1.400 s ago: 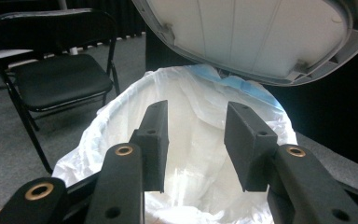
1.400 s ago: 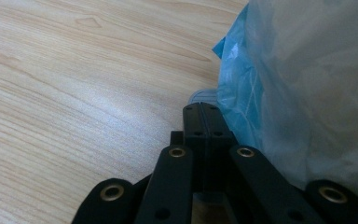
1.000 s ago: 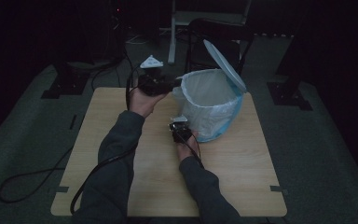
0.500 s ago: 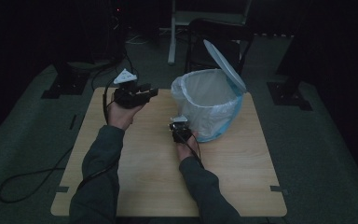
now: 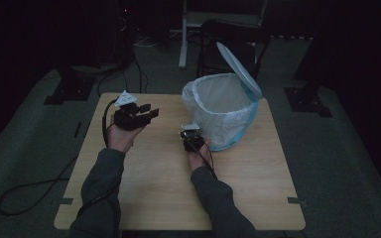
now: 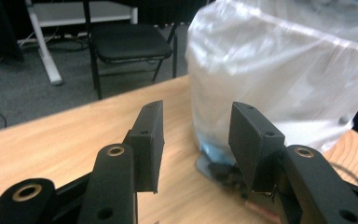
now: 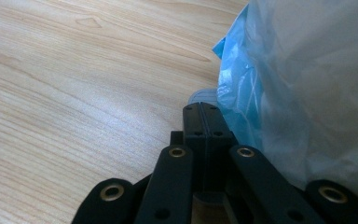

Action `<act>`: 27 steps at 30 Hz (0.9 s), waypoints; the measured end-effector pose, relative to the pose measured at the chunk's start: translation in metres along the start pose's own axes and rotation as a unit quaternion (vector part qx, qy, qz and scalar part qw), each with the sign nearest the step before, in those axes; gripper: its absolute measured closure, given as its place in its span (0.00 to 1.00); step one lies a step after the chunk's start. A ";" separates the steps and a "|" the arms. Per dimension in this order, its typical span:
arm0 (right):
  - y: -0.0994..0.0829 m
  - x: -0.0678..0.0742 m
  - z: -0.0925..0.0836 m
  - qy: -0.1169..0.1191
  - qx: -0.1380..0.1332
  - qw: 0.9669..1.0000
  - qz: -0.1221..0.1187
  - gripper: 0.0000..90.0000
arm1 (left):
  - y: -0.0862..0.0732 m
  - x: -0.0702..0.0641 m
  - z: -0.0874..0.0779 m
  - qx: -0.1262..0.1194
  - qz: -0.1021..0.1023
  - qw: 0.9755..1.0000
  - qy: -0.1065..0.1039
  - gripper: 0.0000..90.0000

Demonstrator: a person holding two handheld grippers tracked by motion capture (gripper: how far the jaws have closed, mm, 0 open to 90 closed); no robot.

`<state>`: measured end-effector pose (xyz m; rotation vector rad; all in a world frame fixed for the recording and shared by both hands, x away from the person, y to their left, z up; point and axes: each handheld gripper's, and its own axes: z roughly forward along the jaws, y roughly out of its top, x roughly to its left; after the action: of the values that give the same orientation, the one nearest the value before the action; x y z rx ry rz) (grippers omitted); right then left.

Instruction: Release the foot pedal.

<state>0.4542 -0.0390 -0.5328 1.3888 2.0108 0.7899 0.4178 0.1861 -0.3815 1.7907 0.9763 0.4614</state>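
Beside the pale blue plastic bin lined with a white bag (image 5: 224, 111), at its base, the right gripper (image 5: 192, 140) sits with jaws pressed together, empty. Well apart from the bin on the light wooden table (image 5: 144, 183), the left gripper (image 5: 146, 112) has just been opening, nothing between its jaws.
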 end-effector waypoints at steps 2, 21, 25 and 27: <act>0.000 0.000 0.000 0.000 0.001 1.000 0.000 1.00 | -0.007 0.002 -0.001 0.004 -0.002 1.000 0.004 0.62; 0.000 0.002 -0.002 -0.003 0.002 1.000 -0.002 1.00 | -0.078 0.008 0.009 0.063 -0.021 0.997 0.047 0.59; 0.001 0.004 -0.003 -0.013 -0.005 1.000 -0.023 1.00 | -0.082 0.008 0.009 0.065 -0.022 0.997 0.047 0.59; 0.001 0.004 -0.004 -0.013 -0.006 1.000 -0.021 1.00 | -0.083 0.008 0.010 0.066 -0.022 0.996 0.046 0.59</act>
<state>0.4505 -0.0352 -0.5294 1.3382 2.0054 0.7605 0.3953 0.2006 -0.4613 1.8754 1.1320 0.4645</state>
